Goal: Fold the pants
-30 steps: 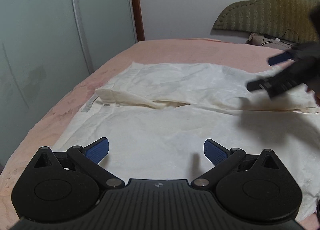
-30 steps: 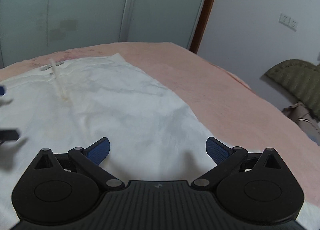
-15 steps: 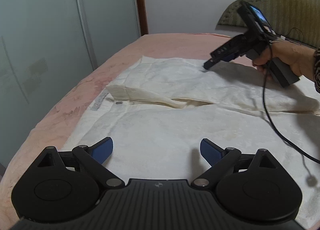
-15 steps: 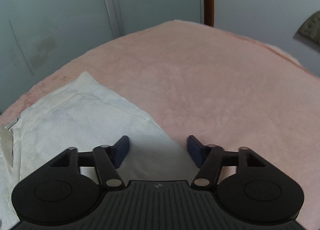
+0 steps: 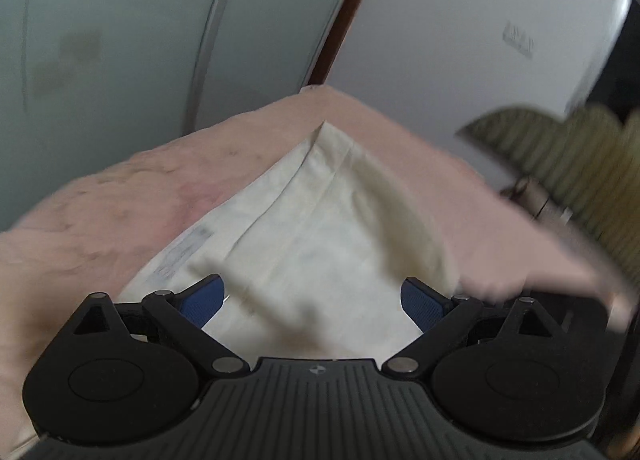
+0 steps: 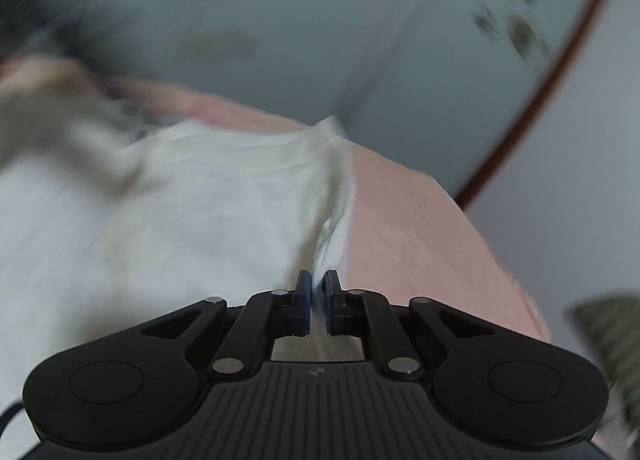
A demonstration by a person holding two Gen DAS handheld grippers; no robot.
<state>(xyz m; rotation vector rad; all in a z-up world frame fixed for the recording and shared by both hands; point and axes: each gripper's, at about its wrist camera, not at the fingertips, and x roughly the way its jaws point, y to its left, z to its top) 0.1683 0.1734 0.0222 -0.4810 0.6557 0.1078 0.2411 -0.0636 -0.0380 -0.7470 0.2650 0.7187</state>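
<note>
One pair of cream cotton pants (image 5: 320, 244) lies spread on the pink bedspread (image 5: 100, 212). At their right edge the right gripper (image 6: 318, 302) pinches a ridge of cloth between nearly closed pads; the left gripper (image 5: 312, 300) hovers over the near fabric, fingers wide apart and empty. This looks like the grasp before a fold; next, the left needs its own hold.

Left hand-held gripper (image 5: 314, 302), right hand-held gripper (image 6: 317, 302): black ribbed bodies, blue pads, silver screws.
</note>
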